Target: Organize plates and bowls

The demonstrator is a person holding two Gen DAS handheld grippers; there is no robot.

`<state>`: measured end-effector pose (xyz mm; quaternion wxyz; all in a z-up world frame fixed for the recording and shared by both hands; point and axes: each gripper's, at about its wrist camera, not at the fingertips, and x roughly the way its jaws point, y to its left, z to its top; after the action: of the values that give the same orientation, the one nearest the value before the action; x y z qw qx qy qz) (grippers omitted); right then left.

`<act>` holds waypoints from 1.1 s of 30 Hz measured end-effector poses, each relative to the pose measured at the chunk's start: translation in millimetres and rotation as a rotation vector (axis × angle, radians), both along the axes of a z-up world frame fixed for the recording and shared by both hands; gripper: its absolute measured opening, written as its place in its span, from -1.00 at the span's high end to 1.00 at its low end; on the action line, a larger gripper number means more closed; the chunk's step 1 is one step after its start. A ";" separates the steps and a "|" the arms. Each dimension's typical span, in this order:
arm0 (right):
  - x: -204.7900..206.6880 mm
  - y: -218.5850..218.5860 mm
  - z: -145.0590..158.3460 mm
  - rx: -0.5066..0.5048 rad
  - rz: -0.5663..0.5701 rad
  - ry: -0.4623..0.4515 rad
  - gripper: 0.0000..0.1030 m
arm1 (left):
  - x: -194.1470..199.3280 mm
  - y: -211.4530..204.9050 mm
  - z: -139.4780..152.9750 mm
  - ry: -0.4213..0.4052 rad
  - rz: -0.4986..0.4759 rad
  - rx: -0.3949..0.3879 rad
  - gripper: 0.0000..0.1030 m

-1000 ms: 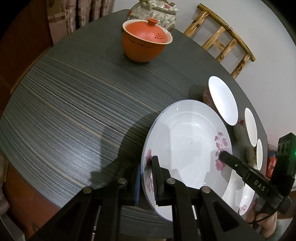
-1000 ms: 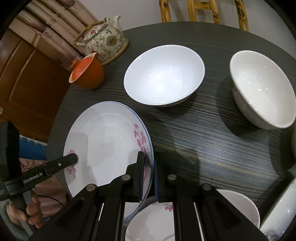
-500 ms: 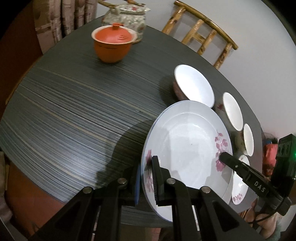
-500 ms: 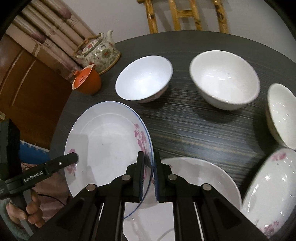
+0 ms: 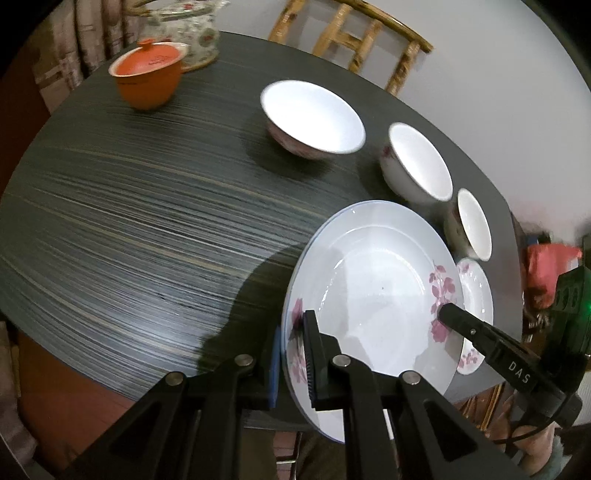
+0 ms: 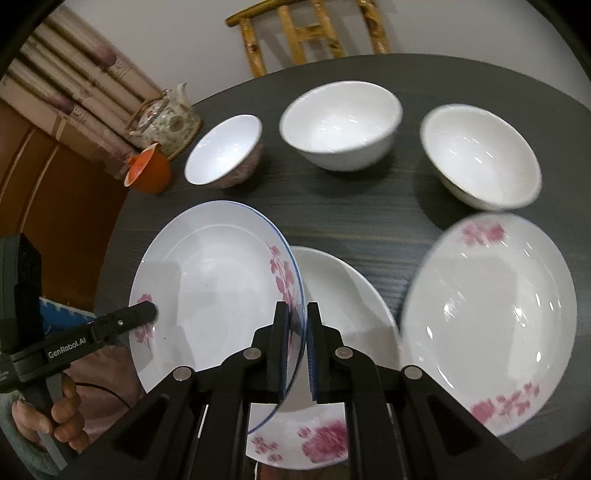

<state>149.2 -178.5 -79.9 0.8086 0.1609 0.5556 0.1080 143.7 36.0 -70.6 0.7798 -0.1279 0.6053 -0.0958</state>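
A white plate with pink flowers and a blue rim (image 5: 373, 291) (image 6: 210, 291) is held above the dark round table by both grippers. My left gripper (image 5: 291, 350) is shut on its near-left rim; it also shows in the right wrist view (image 6: 147, 312). My right gripper (image 6: 297, 332) is shut on the opposite rim and shows in the left wrist view (image 5: 447, 312). Two more flowered plates lie on the table, one under the held plate (image 6: 332, 295) and one at the right (image 6: 491, 314). Three white bowls (image 6: 225, 147) (image 6: 340, 125) (image 6: 480, 155) stand in a row behind.
An orange lidded cup (image 5: 147, 79) and a flowered teapot (image 6: 166, 122) stand at the table's far left. A bamboo chair (image 6: 306, 29) is behind the table. The table's front edge (image 5: 110, 380) is close below the held plate.
Both grippers have carried the plate up and back toward the front edge; more of the table, the bowls and the other plates has come into view. Both grips are unchanged.
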 end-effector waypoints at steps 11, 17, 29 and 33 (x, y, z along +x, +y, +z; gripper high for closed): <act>-25.1 -32.0 -19.1 0.004 -0.060 0.034 0.81 | -16.4 -18.4 -15.1 0.035 -0.037 0.022 0.78; -32.0 -34.7 -27.7 0.013 -0.067 0.044 0.81 | -18.8 -24.8 -20.6 0.040 -0.046 0.047 0.78; -33.0 -32.4 -36.2 -0.006 -0.070 0.055 0.77 | -19.1 -30.1 -27.0 0.042 -0.055 0.054 0.77; -32.4 -30.5 -35.0 -0.020 -0.068 0.056 0.76 | -17.4 -28.3 -26.9 0.059 -0.043 0.045 0.78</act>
<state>116.8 -209.0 -114.9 0.7974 0.1746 0.5733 0.0704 126.3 7.7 -97.5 0.7622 -0.1000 0.6324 -0.0949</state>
